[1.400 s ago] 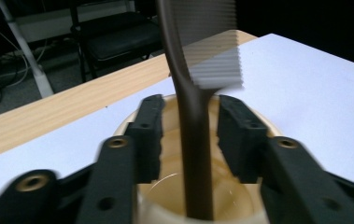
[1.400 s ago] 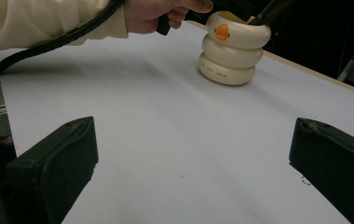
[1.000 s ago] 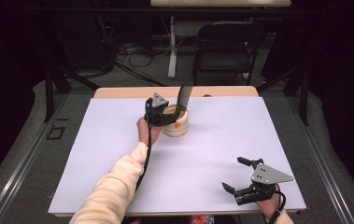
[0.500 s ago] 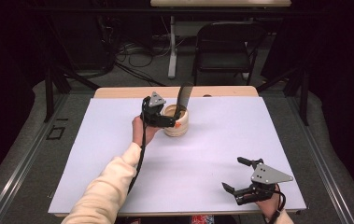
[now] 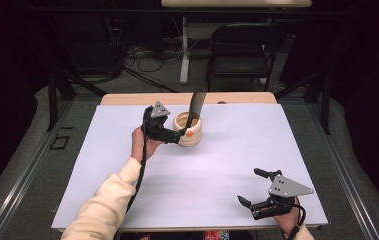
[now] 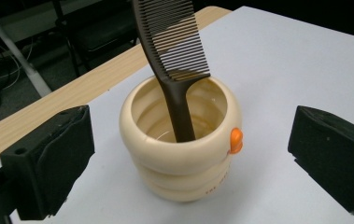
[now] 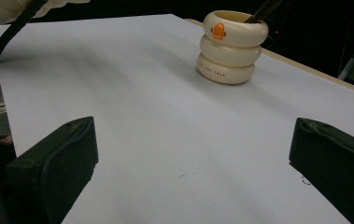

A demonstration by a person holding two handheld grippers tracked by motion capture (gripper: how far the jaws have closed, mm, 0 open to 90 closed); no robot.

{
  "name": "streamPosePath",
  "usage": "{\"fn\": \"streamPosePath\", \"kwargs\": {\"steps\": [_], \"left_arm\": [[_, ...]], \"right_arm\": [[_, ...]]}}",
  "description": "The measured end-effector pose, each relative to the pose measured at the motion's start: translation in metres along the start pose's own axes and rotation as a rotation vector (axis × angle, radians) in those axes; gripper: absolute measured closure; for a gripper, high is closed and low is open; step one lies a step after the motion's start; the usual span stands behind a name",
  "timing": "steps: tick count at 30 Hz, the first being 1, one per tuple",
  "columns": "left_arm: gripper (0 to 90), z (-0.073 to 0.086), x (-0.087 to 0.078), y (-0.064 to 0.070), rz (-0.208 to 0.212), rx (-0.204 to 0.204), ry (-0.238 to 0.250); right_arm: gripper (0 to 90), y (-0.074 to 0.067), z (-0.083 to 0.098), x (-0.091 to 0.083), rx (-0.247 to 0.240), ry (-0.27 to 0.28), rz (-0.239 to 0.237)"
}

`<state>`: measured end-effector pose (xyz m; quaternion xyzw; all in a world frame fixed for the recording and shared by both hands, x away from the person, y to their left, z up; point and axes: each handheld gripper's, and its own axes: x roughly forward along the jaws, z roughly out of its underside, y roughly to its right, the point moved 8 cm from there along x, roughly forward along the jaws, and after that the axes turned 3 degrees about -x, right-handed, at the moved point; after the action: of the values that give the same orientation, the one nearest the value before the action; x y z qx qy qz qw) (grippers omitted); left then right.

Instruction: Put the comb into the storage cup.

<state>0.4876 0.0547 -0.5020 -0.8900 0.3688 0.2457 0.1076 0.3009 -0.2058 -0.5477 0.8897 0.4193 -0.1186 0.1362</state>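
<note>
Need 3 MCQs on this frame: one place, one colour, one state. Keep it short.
1. Where is the comb?
A flat on the table
B standing in the cream cup
C in the right gripper

2. What colour is the small knob on the cup's rim?
A orange
B green
C blue

3. How do the left gripper's jaws stand?
A shut on the comb
B shut on the cup
C open, off the cup

Key: B, handle down inside the cup; A, orange in both gripper views; C, both jaws stand clear of the cup's sides.
</note>
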Motion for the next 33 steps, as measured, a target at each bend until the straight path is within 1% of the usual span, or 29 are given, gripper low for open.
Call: {"fn": "streamPosePath", "kwargs": {"steps": [6, 13, 17, 18, 19, 21, 25, 27, 28, 33], "left_arm": [[0.1, 0.009, -0.014, -0.001, -0.011, 0.009, -0.009], [0.1, 0.024, -0.029, -0.002, -0.025, 0.004, -0.015], [0.1, 0.031, -0.035, -0.002, -0.027, -0.008, -0.015], [0.1, 0.034, -0.037, -0.003, -0.03, -0.003, -0.019], [0.1, 0.036, -0.038, -0.003, -0.032, -0.001, -0.021], [0.1, 0.04, -0.041, -0.004, -0.037, -0.009, -0.019], [0.1, 0.046, -0.045, -0.005, -0.042, -0.008, -0.025], [0.1, 0.048, -0.046, -0.004, -0.041, -0.013, -0.023], [0.1, 0.05, -0.047, -0.003, -0.041, -0.006, -0.028], [0.1, 0.056, -0.051, -0.001, -0.044, -0.007, -0.029]], "right_arm": [[0.5, 0.0, 0.0, 0.0, 0.003, -0.001, 0.001], [0.5, 0.0, 0.0, 0.0, 0.004, -0.003, 0.001], [0.3, 0.0, 0.0, 0.0, 0.004, -0.003, 0.001], [0.3, 0.0, 0.0, 0.001, 0.005, -0.002, 0.001], [0.3, 0.0, 0.0, 0.001, 0.005, -0.002, 0.002], [0.2, 0.001, 0.001, 0.001, 0.0, -0.008, 0.001], [0.2, 0.001, 0.001, 0.0, 0.004, -0.007, 0.002], [0.2, 0.001, 0.001, 0.0, 0.001, -0.005, 0.005], [0.2, 0.001, 0.001, 0.0, 0.0, -0.005, 0.004], [0.2, 0.001, 0.001, 0.0, -0.001, -0.004, 0.002]]}}
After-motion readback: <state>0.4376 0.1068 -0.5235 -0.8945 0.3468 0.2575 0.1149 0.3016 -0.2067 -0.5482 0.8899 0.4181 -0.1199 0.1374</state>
